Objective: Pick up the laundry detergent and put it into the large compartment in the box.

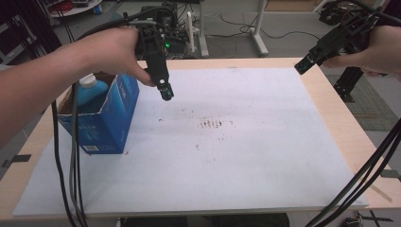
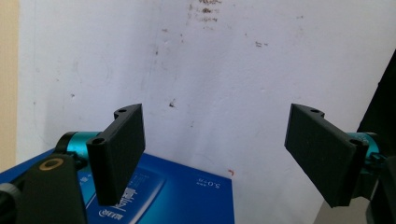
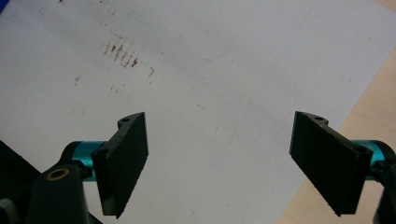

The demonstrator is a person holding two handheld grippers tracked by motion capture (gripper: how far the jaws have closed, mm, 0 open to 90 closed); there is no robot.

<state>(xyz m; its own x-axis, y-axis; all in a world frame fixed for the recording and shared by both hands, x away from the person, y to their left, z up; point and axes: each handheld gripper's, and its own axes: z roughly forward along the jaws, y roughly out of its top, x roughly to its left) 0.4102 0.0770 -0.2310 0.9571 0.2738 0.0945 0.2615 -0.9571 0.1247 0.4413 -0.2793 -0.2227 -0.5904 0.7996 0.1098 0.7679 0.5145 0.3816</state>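
**Left gripper beside open box, bottle not yet gripped**

The left gripper (image 1: 165, 93) is held w/ jaws spread wide, nothing betw. them; in the left gripper view a corner of the blue carton (image 2: 187, 196) is seen just below the pads. In the high view it is poised just beside the blue carton's (image 1: 106, 118) right top edge. The right gripper (image 1: 305, 65) is held open and empty too, well apart, over the table's far right corner.

Progress, as judged: early. The blue bottle (image 1: 91, 90) w/ white cap is seated inside the open-topped carton at the white mat's (image 1: 246, 156) left side; no grip is made yet, so reach, grasp and lift are probably left.

Orientation: bottle is stood upright, long axis approx. vertical, cap pointed up. Carton opening is faced up.
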